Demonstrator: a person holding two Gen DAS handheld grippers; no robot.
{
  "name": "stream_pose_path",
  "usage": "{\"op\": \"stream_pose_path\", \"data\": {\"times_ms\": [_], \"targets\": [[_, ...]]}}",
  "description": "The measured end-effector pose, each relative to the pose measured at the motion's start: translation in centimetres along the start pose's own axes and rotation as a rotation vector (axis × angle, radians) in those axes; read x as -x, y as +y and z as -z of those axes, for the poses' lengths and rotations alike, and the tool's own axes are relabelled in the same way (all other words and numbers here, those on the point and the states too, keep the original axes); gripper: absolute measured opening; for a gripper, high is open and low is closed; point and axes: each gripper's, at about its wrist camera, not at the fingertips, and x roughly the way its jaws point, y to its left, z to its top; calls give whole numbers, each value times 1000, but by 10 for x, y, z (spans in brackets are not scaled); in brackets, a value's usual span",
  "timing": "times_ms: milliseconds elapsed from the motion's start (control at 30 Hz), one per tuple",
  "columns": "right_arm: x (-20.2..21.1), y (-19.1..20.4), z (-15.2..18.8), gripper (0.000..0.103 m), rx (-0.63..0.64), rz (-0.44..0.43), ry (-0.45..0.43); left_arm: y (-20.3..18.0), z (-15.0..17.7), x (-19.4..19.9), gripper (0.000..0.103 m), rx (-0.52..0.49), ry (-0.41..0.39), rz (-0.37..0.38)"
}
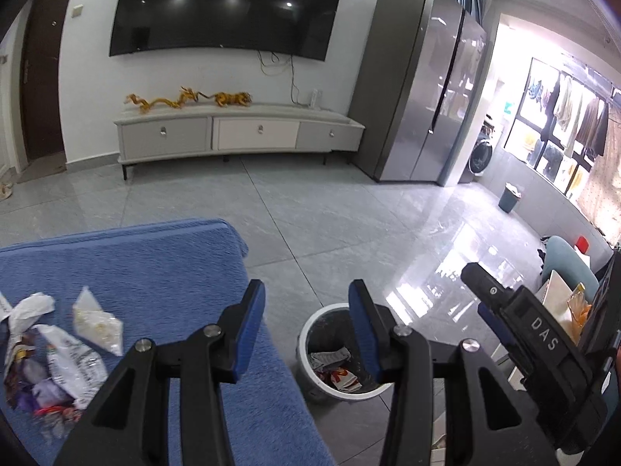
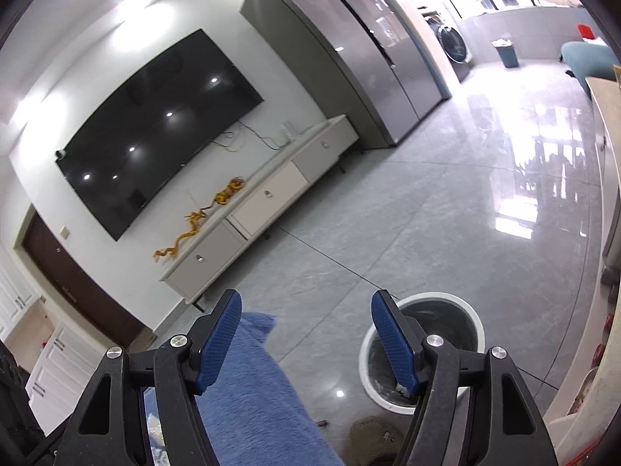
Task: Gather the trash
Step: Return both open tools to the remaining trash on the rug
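Both grippers, left (image 1: 306, 308) and right (image 2: 306, 320), hover with fingers spread, empty, above the bin (image 1: 310, 330).

Both my grippers are spread wide right now, nothing pinched in either. Left gripper (image 1: 306, 306) points forward and slightly down; right gripper (image 2: 306, 318) is rolled sideways, sitting just off to its right.

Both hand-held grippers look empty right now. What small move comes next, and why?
Probably swing the left hand-held gripper left toward the clear plastic bag on the blue cloth: it is open and empty, wrappers remain there, and the white bin beside it already holds some.
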Motion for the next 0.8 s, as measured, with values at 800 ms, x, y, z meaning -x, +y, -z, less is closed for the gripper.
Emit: {"op": "stream_pose_path", "data": {"times_ms": [800], "targets": [[20, 118, 46, 68, 284, -184, 44, 205, 81, 124, 43, 137, -69, -254]]}}
